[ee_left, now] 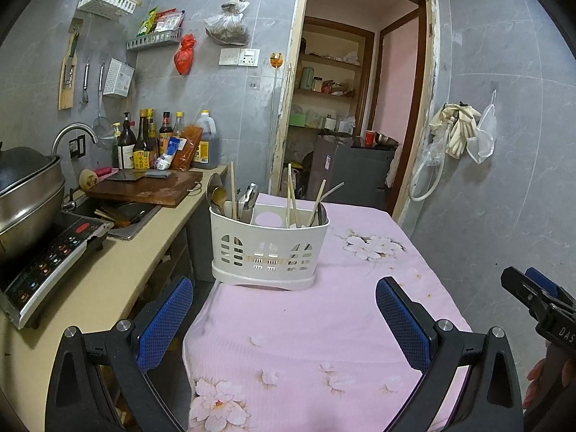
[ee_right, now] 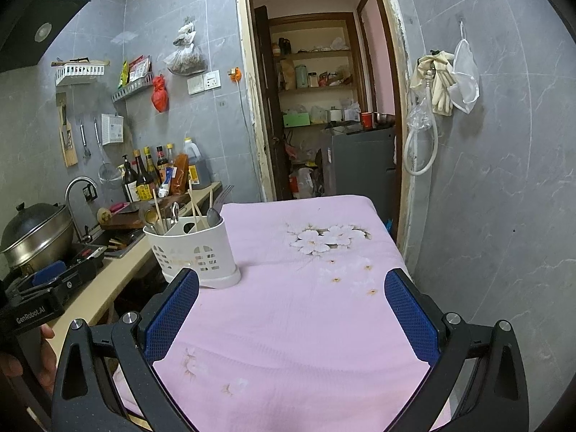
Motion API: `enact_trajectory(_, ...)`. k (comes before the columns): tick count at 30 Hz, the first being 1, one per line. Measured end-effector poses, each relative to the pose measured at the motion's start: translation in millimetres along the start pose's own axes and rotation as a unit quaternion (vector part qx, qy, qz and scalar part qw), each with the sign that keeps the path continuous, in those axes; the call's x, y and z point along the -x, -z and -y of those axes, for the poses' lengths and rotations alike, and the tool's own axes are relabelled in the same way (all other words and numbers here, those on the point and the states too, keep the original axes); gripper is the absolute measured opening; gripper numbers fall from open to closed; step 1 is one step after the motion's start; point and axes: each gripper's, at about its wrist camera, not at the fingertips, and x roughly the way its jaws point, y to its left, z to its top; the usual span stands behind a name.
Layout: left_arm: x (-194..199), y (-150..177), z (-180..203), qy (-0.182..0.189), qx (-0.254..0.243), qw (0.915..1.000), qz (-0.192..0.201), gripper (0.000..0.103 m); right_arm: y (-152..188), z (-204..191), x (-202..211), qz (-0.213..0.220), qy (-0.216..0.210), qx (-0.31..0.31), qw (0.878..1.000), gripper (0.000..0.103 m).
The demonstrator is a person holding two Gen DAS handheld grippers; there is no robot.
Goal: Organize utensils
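White utensil caddy (ee_left: 270, 248) upright at far-left edge of pink-clothed counter (ee_left: 324, 324); chopsticks (ee_left: 292, 194), spoons (ee_left: 216, 194) mixed across compartments. Left tongs (ee_left: 284, 320) spread wide, empty, w/ caddy straight ahead. Right tongs (ee_right: 291, 316) likewise wide, empty, caddy off to left. Best approach: steady caddy, pinch one piece high on handle, lift straight up.

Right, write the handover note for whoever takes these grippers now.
Left gripper: open, empty, above the pink cloth, facing the holder.
Right gripper: open, empty, above the same cloth, holder ahead to its left.
White utensil holder: upright on the cloth's far left edge, beside the counter. Spoons and a chopstick in its left compartment; chopsticks and other utensils mixed in its right.
Done: nothing evident.
Left: probably sorting the mixed compartments.
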Motion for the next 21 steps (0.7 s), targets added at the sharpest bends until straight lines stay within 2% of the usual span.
enact_trajectory(21, -2.2, 3.1, 0.6, 0.003, -0.006, 1.0, -0.002, 0.102, 1.6, -0.9, -2.4, -0.002, -0.001, 0.001, 1.0, 0.101)
